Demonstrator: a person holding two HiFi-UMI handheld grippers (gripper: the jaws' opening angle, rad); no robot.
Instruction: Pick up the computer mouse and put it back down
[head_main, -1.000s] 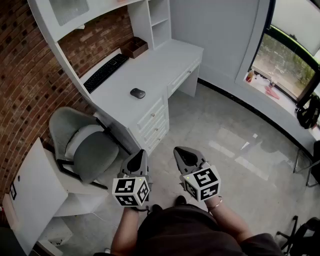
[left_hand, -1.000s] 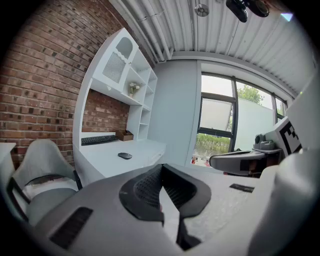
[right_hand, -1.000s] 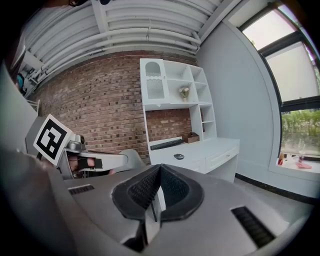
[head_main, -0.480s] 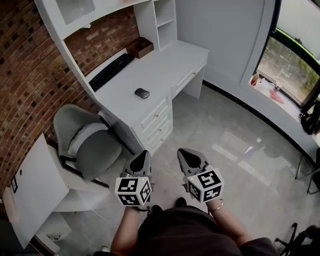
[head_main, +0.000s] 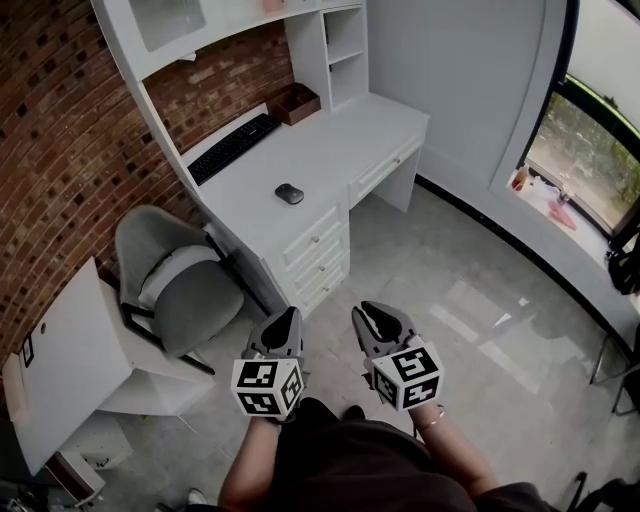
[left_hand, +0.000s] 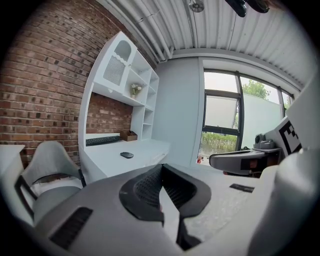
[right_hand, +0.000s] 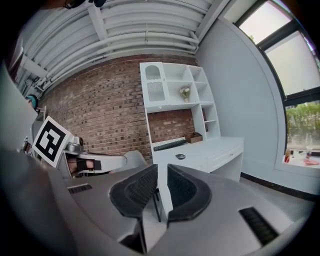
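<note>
Black mouse (head_main: 289, 194): lies alone on the white tabletop (head_main: 335, 140), between the keyboard (head_main: 234, 148) and the drawer edge. Nothing touches it, so it looks easy to reach from above or from the front.
Mouse axis: the long axis seems to run crosswise to the keyboard, from the brick-wall side toward the drawer edge. Which end is the nose is too small to tell.
Left tongs (head_main: 289, 314): held low before the person, over the floor and well apart from the tabletop. The jaws are together with nothing in them.
Right tongs (head_main: 369, 313): just beside the left, aimed the same way. The jaws have just been opening and stand at a narrow gap with nothing between them.
Why held so: both tongs point at the tabletop, and the mouse sits ahead in each gripper view. This reads as the approach, and the parting right jaws suggest that side will take the mouse.
Chair (head_main: 185, 295): stands left of the drawers, off the straight line to the mouse.
</note>
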